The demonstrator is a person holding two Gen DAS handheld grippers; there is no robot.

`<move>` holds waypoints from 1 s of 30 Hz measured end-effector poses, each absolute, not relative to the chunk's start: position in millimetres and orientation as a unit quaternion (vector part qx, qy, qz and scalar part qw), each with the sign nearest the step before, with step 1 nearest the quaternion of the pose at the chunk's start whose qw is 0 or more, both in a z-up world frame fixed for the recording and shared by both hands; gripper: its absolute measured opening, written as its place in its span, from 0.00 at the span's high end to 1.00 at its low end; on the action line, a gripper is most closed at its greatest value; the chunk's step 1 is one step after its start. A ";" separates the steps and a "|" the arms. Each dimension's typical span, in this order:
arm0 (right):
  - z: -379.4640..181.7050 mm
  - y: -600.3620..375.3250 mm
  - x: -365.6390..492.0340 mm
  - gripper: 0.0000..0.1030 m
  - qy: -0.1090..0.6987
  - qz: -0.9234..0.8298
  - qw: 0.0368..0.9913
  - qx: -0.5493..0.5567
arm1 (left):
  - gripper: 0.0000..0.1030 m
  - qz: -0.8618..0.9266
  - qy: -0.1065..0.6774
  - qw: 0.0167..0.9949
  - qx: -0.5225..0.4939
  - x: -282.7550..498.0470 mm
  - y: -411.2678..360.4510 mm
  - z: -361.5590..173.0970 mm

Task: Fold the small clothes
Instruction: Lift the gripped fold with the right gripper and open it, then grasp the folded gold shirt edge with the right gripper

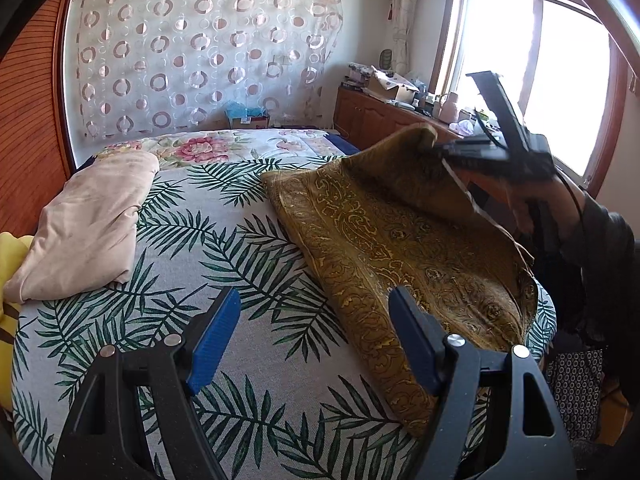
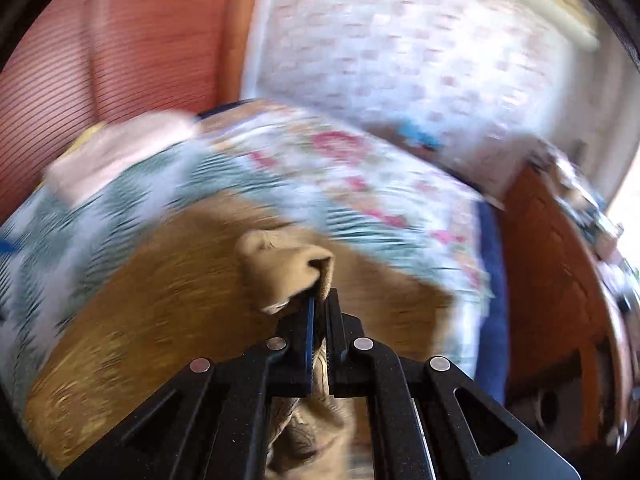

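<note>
Cloth (image 1: 404, 240): long axis toward camera, far corner lifted | right gripper (image 2: 320, 300) fingers clamped on it | left gripper (image 1: 316, 340) fingers apart

Two black grippers, dark sleeve worn

Blue ribbed pads (image 1: 216, 344) and silver pins are seen on the left gripper (image 1: 316, 340); a black cable is looped beside the sleeve (image 1: 608, 240)

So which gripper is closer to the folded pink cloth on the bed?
Left. The left gripper hangs open over the leaf-print cover, the pink cloth just ahead to its left. The right gripper, shut on the gold patterned cloth, is farther off.
</note>
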State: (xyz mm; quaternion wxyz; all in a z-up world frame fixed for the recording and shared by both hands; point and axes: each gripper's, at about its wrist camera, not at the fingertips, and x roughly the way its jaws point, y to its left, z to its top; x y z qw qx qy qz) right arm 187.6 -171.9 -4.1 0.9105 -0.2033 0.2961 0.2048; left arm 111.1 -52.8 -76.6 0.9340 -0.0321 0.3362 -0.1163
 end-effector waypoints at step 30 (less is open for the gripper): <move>-40.4 -287.4 34.7 0.60 0.361 0.193 0.904 -0.124 | 0.25 -0.145 0.370 0.917 -0.014 124.8 -89.2 -93.8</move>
